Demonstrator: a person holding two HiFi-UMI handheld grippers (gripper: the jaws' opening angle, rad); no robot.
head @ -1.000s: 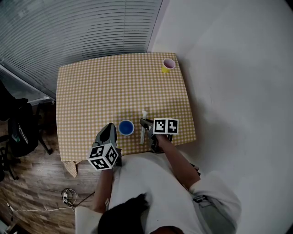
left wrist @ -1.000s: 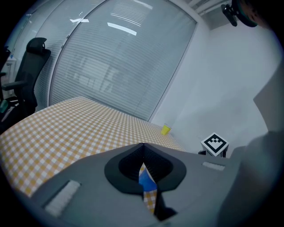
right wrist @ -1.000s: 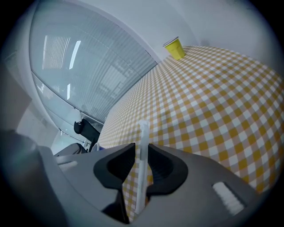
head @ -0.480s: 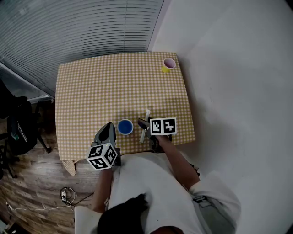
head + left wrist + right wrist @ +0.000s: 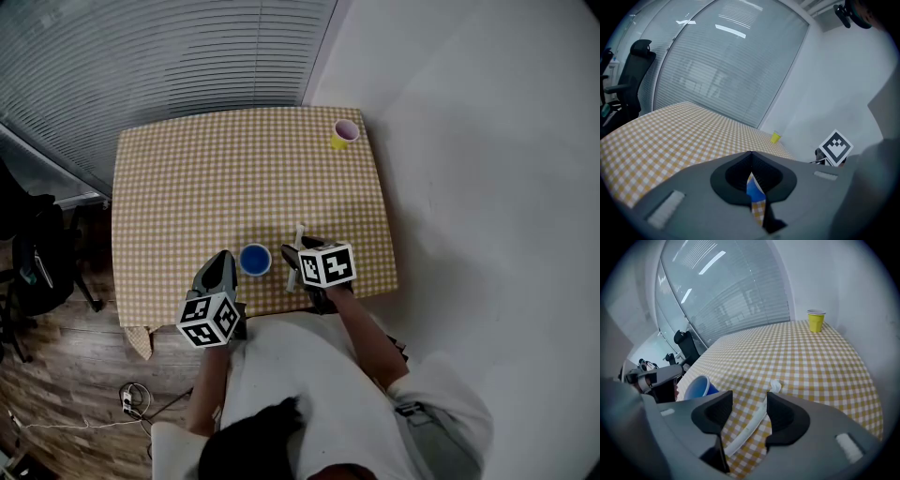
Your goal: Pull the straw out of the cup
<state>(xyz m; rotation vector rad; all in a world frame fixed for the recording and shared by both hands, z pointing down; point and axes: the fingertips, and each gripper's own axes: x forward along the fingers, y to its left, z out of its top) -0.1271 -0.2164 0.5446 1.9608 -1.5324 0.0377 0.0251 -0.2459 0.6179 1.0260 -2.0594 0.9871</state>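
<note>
A white straw (image 5: 749, 423) lies flat on the checked tablecloth, its bent end (image 5: 775, 386) pointing away from me. My right gripper (image 5: 747, 401) hovers just over it, open, with the straw showing in the gap between the jaws and untouched by the pads. In the head view the straw (image 5: 298, 234) lies right of the blue cup (image 5: 255, 260), partly under the right gripper (image 5: 292, 255). The blue cup (image 5: 699, 387) stands upright and holds no straw. My left gripper (image 5: 222, 264) rests shut just left of the cup, a sliver of blue visible past its jaws (image 5: 751, 154).
A yellow cup (image 5: 344, 133) stands at the table's far right corner. The table (image 5: 187, 187) ends close to my body and at the right beside a white wall. A black chair (image 5: 37, 272) stands on the wood floor at the left.
The right gripper has rolled about its own axis, so its marker cube shows different faces. The straw stays on the cloth. Left gripper and blue cup have not moved.
</note>
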